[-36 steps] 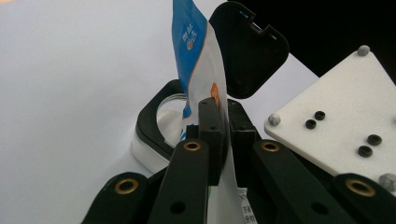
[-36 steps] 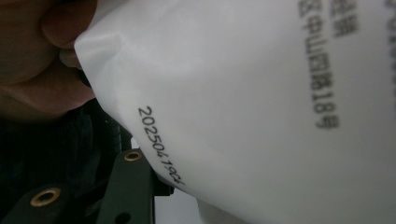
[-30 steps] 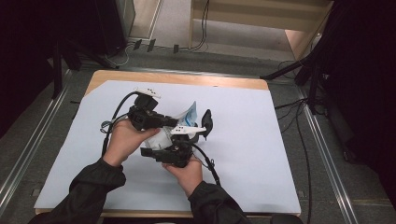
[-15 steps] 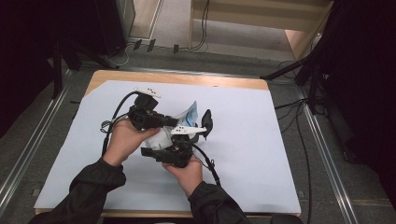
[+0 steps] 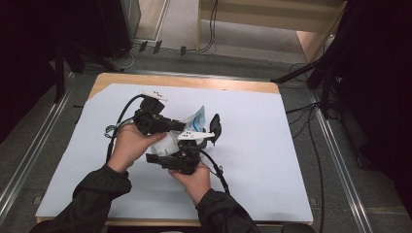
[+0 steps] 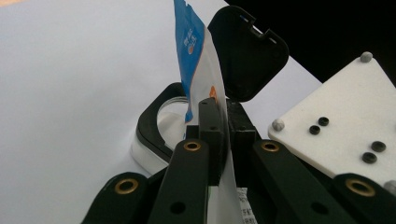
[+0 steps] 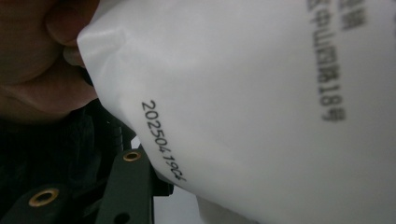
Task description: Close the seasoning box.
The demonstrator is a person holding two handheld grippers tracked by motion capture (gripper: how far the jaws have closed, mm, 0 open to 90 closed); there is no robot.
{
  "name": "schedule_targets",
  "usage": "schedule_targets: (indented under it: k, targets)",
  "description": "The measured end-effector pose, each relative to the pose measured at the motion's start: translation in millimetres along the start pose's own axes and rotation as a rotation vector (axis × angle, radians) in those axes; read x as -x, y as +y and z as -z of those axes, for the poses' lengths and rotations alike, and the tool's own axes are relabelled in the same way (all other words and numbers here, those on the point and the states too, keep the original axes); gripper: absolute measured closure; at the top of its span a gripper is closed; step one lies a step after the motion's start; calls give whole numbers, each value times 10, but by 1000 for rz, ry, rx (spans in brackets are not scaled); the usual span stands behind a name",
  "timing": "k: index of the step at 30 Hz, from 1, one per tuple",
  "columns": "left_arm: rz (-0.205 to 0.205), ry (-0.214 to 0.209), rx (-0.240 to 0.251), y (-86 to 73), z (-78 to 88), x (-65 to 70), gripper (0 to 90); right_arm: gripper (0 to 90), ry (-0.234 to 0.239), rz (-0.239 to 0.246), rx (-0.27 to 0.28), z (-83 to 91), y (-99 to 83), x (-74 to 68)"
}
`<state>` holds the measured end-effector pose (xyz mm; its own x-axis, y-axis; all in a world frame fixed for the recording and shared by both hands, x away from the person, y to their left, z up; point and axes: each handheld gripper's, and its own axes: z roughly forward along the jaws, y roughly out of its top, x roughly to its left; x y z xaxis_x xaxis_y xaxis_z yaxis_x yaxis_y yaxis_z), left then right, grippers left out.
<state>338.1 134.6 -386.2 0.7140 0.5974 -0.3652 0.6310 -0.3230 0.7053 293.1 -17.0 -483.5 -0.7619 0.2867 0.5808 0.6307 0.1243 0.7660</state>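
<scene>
The left tool (image 6: 223,140) is clamped on the pouch (image 6: 196,60): in the left gripper view its 2 black jaws stand pressed together with the thin white film pinched between them, and the blue-printed top of the pouch rises above the tips. Just beyond the tips lies a black container (image 6: 156,123) with a clear round opening, its black lid (image 6: 247,51) flipped up behind the pouch.

In the high view the left tool (image 5: 167,125) points right from the left hand (image 5: 130,145), and the pouch (image 5: 197,121) stands between the 2 tools, above the middle of the bench (image 5: 272,160).

The right tool (image 5: 194,145) sits just near of the pouch, gripped by the right hand (image 5: 194,179), with its white plate (image 5: 195,135) on top. In the right gripper view the white back of the pouch (image 7: 243,93), with a printed date code, lies close against the camera over a black jaw; whether the jaws pinch the film I cannot tell, as their tips are hidden behind it. The lid (image 5: 214,127) shows just right of the pouch, and a cable (image 5: 216,170) trails near from the right tool.
</scene>
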Motion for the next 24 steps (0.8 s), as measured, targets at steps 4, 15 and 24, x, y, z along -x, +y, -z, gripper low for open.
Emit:
schedule_targets:
  k: [4,15,24]
  targets:
    - [7,7,8,4,10,2,892,530,0,8,2,2,3,-12]
    - [13,2,5,16,0,16,889,555,-6,7,0,6,7,-14]
    - [13,1,2,22,-2,21,886,556,2,-4,4,7,9,-8]
